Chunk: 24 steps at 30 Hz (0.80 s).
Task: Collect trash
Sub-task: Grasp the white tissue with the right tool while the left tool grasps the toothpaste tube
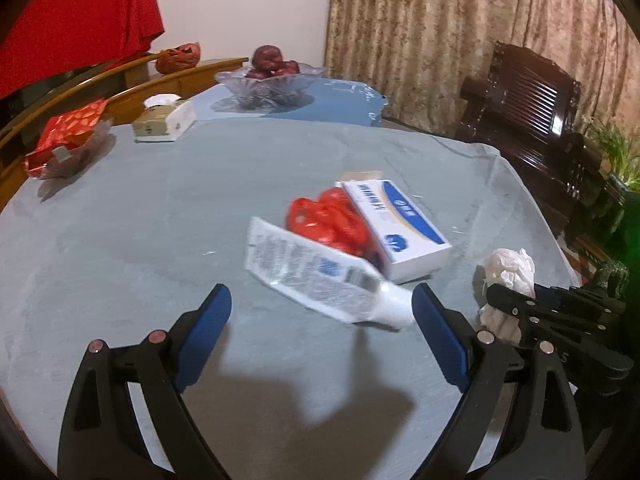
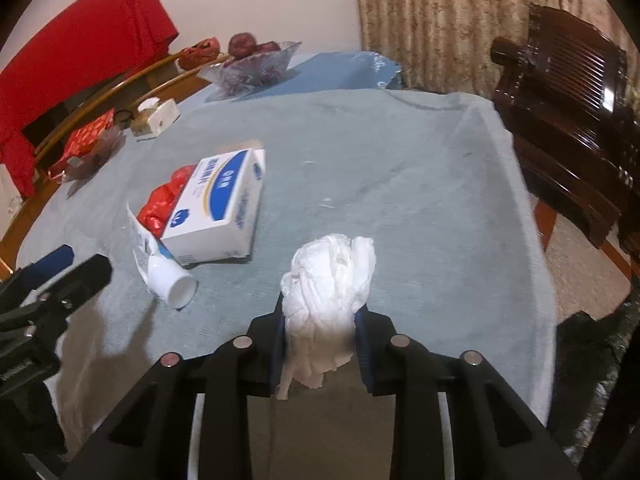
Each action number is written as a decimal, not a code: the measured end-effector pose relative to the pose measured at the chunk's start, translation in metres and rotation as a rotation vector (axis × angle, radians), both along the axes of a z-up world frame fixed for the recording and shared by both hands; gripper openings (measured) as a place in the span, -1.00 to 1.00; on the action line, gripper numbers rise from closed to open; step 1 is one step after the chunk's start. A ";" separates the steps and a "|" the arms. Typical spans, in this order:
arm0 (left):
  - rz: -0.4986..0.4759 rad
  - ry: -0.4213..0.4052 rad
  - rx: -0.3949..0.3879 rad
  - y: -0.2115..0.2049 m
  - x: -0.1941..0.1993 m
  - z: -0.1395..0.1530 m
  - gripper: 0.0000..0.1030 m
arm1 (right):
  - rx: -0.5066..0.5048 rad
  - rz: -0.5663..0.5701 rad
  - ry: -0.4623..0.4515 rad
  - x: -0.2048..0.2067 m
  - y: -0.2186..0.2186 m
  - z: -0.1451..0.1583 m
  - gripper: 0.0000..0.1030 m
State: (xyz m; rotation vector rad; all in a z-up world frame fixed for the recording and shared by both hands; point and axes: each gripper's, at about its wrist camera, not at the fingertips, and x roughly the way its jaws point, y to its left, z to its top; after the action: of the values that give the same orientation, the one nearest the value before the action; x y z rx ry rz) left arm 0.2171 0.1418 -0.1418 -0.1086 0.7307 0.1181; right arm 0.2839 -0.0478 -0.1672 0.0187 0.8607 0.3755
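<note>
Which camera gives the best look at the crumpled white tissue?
The right wrist view: the crumpled white tissue sits centred, pinched in the right claw. The left wrist view shows it small at the right edge, partly hidden behind that claw.

A crumpled white tissue stands pinched upright; a flattened tube lies beside a white-blue box.

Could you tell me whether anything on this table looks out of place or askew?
A squeezed white tube lies tipped against a blue-and-white cardboard box, with crumpled red plastic beside them, on the grey-blue tablecloth.
</note>
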 end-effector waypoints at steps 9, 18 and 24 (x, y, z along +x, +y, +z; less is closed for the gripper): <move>0.019 0.078 0.010 -0.022 0.033 -0.020 0.73 | 0.019 -0.040 0.004 0.001 -0.021 -0.001 -0.43; 0.086 0.159 0.007 -0.013 0.040 -0.038 0.73 | 0.009 -0.026 -0.003 -0.003 -0.020 -0.005 -0.42; 0.134 0.200 -0.016 0.018 0.014 -0.041 0.73 | 0.003 -0.029 -0.001 -0.004 -0.020 -0.007 -0.42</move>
State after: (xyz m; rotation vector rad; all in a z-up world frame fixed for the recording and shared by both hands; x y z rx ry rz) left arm 0.2315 0.1599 -0.1833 -0.1631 0.9239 0.2541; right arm 0.2802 -0.0678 -0.1739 0.0338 0.8582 0.3492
